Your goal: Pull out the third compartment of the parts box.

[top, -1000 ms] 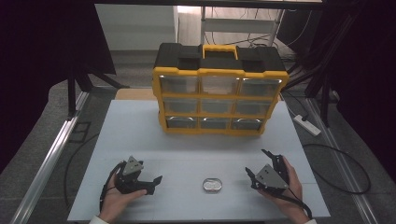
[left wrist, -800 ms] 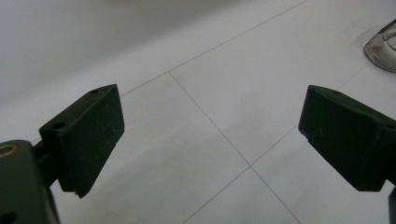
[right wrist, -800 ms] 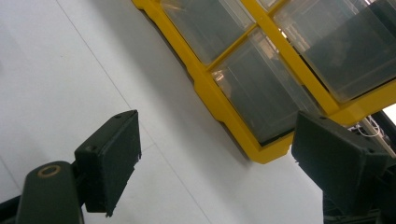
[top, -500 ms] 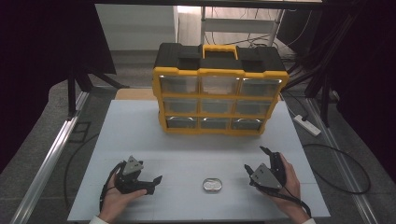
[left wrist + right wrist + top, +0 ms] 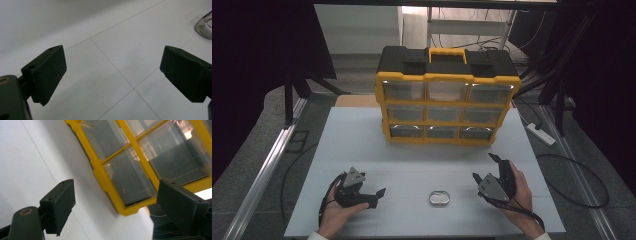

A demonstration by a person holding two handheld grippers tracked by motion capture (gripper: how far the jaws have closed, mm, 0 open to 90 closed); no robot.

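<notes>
Resting on white table (image 5: 412, 150): yellow drawer organizer (image 5: 447, 102), small tin (image 5: 440, 198) between left gripper (image 5: 374, 196) and right gripper (image 5: 485, 169), both agape, empty.

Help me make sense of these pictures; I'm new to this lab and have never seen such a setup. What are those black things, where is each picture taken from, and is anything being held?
No robot here: a person holds a two-jaw tool in each hand. The high view looks down on a white table. There the left gripper and the right gripper sit near the front edge, with a small shiny oval tin between them. Behind stands a yellow and black drawer organizer with clear drawers. The other two pictures come from cameras riding on the grippers, looking along their black jaws. Both stand wide open, holding nothing. The left gripper view faces bare table; the right faces the organizer's drawers.
</notes>
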